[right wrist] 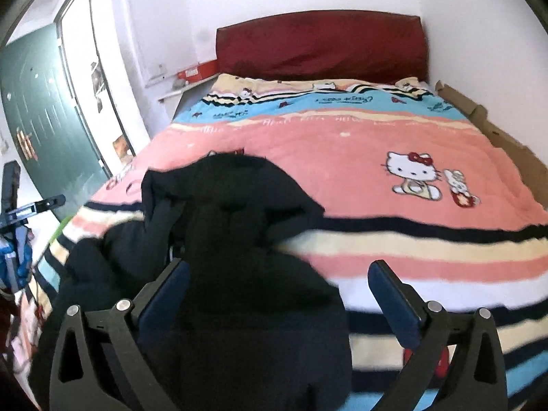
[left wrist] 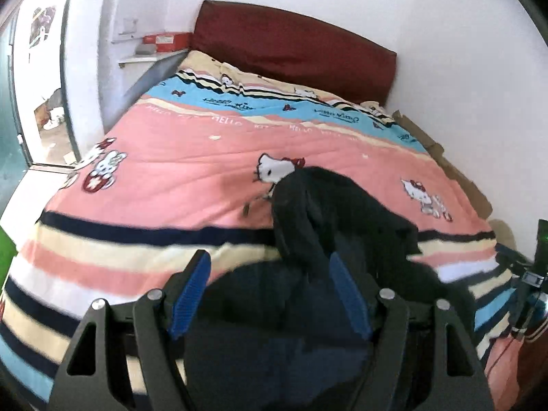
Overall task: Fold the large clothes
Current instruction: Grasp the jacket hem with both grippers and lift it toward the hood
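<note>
Lying bunched on the near striped part of the bed [right wrist: 428, 144], the black garment [right wrist: 239, 239] spreads toward the pink band. Left gripper [left wrist: 270, 294] fingers stand well apart, dark cloth between them; grip uncertain. Right gripper [right wrist: 279, 299] fingers gape wide, cloth between but right pad clear.

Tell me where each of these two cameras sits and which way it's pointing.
Left wrist: on the left tongs, looking down the bed toward the dark red padded headboard; both blue-padded fingers show, open.
Right wrist: on the right tongs, same direction; both fingers show, wide open.
Shared: the crumpled black garment, the pink striped cartoon-cat quilt, the headboard.
</note>
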The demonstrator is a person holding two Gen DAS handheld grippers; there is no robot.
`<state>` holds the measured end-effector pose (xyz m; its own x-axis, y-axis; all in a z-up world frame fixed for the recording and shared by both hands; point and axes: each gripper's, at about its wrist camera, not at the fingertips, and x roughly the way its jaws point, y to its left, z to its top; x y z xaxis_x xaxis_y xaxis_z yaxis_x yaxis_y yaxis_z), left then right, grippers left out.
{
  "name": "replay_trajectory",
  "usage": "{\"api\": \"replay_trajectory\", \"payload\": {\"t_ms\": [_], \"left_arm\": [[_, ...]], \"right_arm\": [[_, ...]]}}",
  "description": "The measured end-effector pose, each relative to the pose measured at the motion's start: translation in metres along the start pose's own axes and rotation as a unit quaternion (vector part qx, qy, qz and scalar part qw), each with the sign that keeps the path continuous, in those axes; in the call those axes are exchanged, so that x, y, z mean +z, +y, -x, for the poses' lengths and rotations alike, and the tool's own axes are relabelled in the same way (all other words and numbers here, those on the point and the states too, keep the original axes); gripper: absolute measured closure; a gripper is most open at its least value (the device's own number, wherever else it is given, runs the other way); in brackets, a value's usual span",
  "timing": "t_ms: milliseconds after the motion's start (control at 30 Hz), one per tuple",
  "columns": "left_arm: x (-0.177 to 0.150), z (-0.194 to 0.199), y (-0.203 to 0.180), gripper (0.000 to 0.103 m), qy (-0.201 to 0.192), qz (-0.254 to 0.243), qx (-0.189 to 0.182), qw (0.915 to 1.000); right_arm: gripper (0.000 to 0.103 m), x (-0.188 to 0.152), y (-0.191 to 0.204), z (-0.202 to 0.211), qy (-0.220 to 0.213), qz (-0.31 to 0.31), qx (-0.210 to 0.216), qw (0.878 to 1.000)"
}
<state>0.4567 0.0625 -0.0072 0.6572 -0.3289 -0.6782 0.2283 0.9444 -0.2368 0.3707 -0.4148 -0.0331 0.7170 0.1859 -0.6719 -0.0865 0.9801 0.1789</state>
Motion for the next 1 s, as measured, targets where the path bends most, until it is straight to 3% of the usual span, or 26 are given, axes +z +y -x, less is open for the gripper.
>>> {"api": "replay_trajectory", "payload": {"t_ms": [267, 367, 667, 833, 1000], "left_arm": [[0.089, -0.123, -0.016, 0.032, 0.076, -0.002, -0.06, 0.9952], [0.107, -0.168, -0.017, 0.032, 0.101, 0.031, -0.086, 0.9906], [0.117, -0.263, 0.002, 0.032, 0.149, 0.073, -0.108, 0.9803], [0.118, -0.294, 0.008, 0.032, 0.165, 0.066, -0.146, 0.9732], [0.104, -0.328, -0.002, 0.032, 0.204, 0.037, -0.16, 0.9651]], "right_arm": [[0.001, 0.076, -0.02, -0.098, 0.027, -0.036, 0.036, 0.998], [0.001, 0.097, -0.021, -0.142, 0.043, -0.045, 0.053, 0.997], [0.001, 0.114, -0.012, -0.26, 0.106, -0.043, 0.059, 0.992], [0.001, 0.122, -0.021, -0.297, 0.134, -0.046, 0.053, 0.988], [0.001, 0.119, -0.032, -0.33, 0.167, -0.065, 0.052, 0.982]]}}
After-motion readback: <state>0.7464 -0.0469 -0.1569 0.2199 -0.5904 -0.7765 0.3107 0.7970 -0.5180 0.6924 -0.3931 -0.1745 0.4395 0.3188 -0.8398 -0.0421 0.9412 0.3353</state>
